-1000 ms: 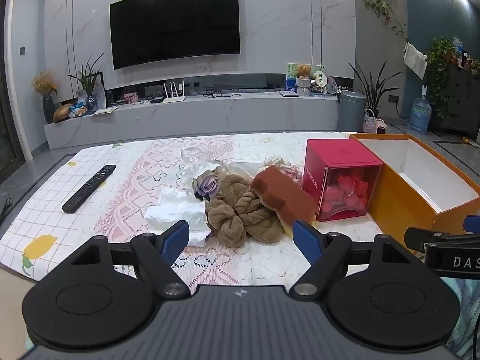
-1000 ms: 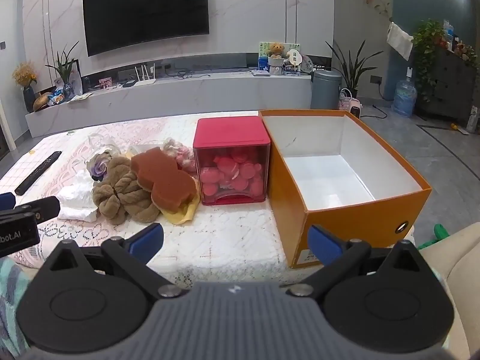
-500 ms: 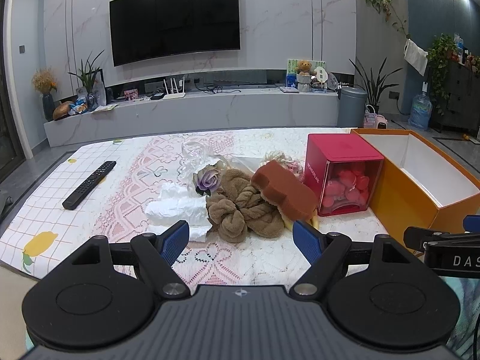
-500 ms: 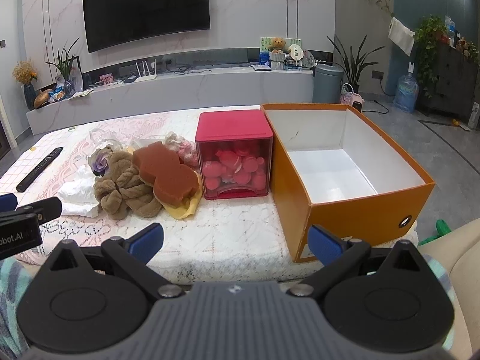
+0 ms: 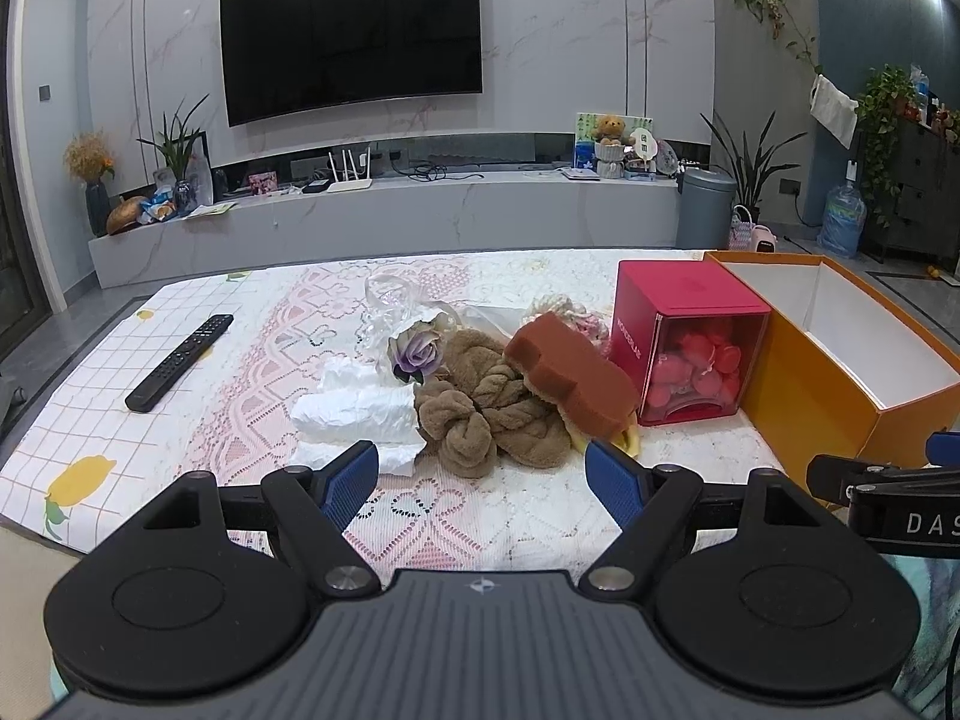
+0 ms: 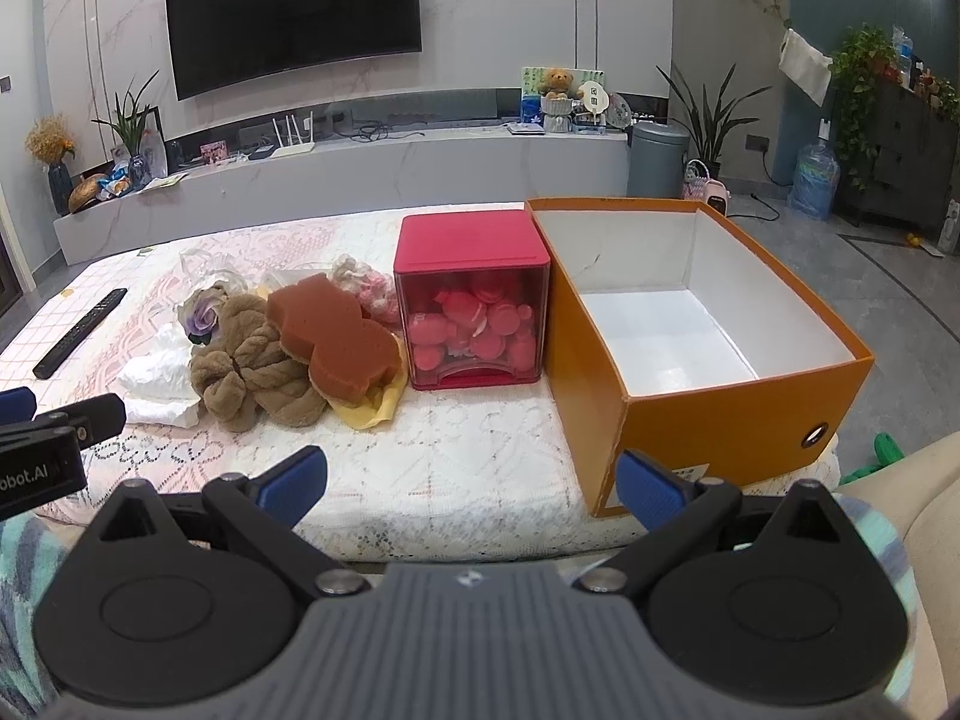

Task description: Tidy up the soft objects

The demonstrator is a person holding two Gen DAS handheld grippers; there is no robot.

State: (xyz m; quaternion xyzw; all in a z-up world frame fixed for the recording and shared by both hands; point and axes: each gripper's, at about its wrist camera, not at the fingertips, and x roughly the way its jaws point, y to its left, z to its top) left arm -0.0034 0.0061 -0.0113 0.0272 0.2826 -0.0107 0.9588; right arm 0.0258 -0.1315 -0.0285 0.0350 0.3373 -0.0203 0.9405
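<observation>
- My left gripper [image 5: 483, 483] has its jaws spread wide, holding nothing, low over the near edge of the lace tablecloth [image 5: 456, 516].
- My right gripper [image 6: 471, 480] is likewise spread and holding nothing, near the orange box [image 6: 720, 414].
- The soft pile sits mid-table: brown knotted towel [image 5: 492, 414], brown sponge [image 5: 570, 369] resting on it, white cloth [image 5: 354, 411] to its left, purple fabric flower [image 5: 411, 354] behind.
- The red cube container [image 6: 474, 300] stands between pile and box, touching the box.
</observation>
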